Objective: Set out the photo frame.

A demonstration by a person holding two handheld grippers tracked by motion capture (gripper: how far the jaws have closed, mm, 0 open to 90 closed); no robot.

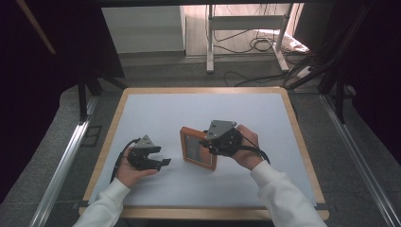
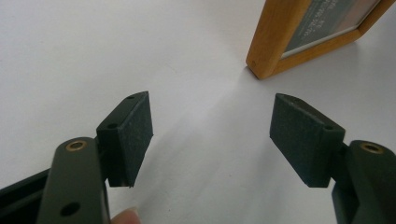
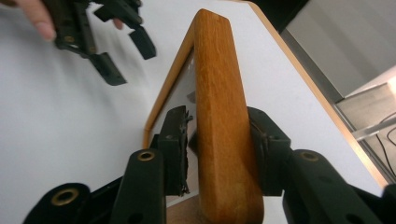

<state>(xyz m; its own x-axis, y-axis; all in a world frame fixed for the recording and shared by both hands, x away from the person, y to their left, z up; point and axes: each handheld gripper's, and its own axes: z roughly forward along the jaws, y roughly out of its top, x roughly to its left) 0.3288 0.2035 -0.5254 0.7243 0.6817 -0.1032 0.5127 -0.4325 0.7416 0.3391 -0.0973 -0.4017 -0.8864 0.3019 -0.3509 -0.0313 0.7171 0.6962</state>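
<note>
A wooden picture frame (image 1: 196,149) stands on edge on the white table top, a little right of centre. My right gripper (image 1: 208,144) reaches over its right side with the frame's rim (image 3: 219,116) between the jaws. One pad lies against the rim's outer face, while a thin gap shows at the other pad (image 3: 176,140) on the glass side. My left gripper (image 1: 163,162) rests low on the table left of the frame, open and holding nothing (image 2: 212,135). The frame's lower corner (image 2: 280,42) is just ahead of it. The left gripper (image 3: 121,46) also appears beyond the frame.
The white table top (image 1: 189,109) has a wooden border (image 1: 203,90). Metal rails run along the floor on both sides, and a stand with cables (image 1: 246,42) is behind the table.
</note>
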